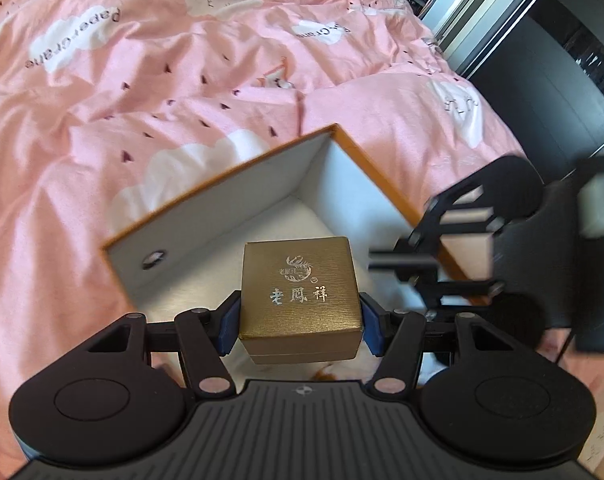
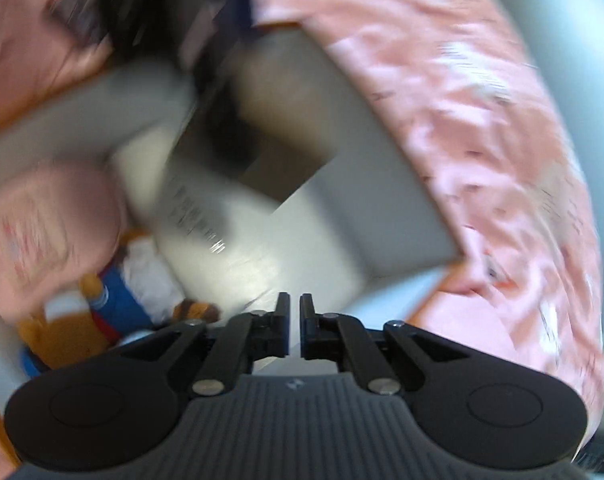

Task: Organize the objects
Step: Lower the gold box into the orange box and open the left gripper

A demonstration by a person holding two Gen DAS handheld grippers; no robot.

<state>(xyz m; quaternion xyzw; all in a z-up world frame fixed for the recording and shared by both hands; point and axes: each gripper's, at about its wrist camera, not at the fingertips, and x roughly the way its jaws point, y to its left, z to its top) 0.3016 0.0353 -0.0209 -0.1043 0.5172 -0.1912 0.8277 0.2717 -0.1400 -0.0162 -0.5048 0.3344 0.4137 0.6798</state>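
Gold box (image 1: 300,300), square with silver lettering on its lid, sits clamped between the blue pads (image 1: 227,326) of my left hand-held gripper (image 1: 300,326). One pad presses each side wall, and the box is level, lid up. It is held over the open tray (image 1: 222,200), a larger container with orange outer edges and pale grey inner walls, which lies on the bed (image 1: 142,80). I cannot tell whether the box's underside touches the tray floor. One grey wall of the tray has a small round hole (image 1: 155,259).

The bed carries a pink cover printed with white clouds and small dark marks.

My right hand-held gripper (image 1: 462,256) appears blurred at the right edge of the tray in the left wrist view. In its own view, the right hand-held gripper (image 2: 295,312) has its fingers nearly together, a thin gap between them, with nothing held. That view is heavily blurred. It shows the tray's grey interior (image 2: 342,184), a blurred dark shape over it, and a stuffed toy (image 2: 102,300) in brown, blue and white at the lower left, lying beside the tray's pale floor.
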